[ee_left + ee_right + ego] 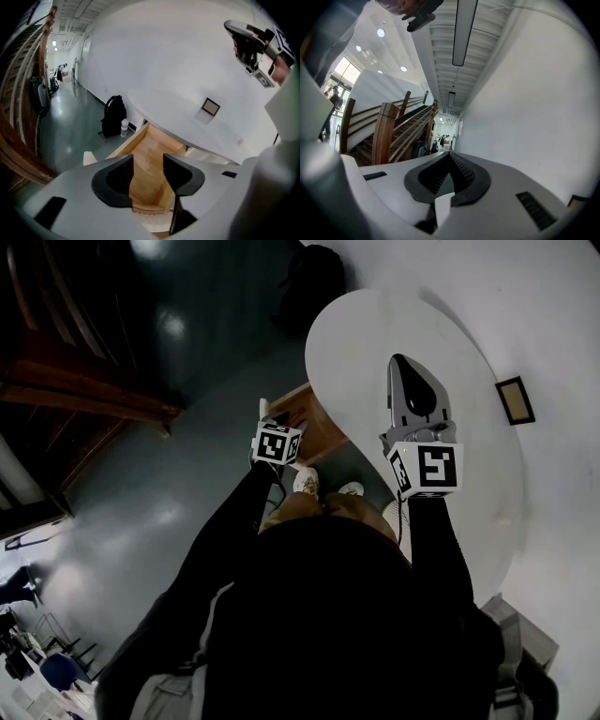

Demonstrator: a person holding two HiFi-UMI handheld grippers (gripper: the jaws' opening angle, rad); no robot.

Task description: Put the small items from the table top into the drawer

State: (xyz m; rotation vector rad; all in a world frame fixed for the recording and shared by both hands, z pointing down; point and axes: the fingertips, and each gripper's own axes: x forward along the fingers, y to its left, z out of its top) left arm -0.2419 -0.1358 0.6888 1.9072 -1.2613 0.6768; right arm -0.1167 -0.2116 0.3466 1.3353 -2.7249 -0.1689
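Dark sleeves fill the near part of the head view, and beyond them each hand holds its tool out. Left gripper [148, 159] tilts down over the open wooden drawer [154, 138], which juts from under the near edge of the white table [178, 117]; its fingers [123, 180] stand released, with only bare drawer bottom showing between them. Whether anything lies at the drawer's near end I cannot tell, as the gripper body covers it. Right gripper [451, 164] is held level above the table, pointing at a staircase [389, 131] and wall, fingers clenched on nothing.

One small dark-framed square [211, 107] lies flat on the table, well to the right of the drawer and far from the left gripper.

To do this well, I judge the left gripper should lift straight out, clear of the drawer's sides, before swinging anywhere. The right one is better placed for the square: tip it down and spread its fingers first, then come in from above, since such a flat piece leaves only its thin edges to pinch, low against the table
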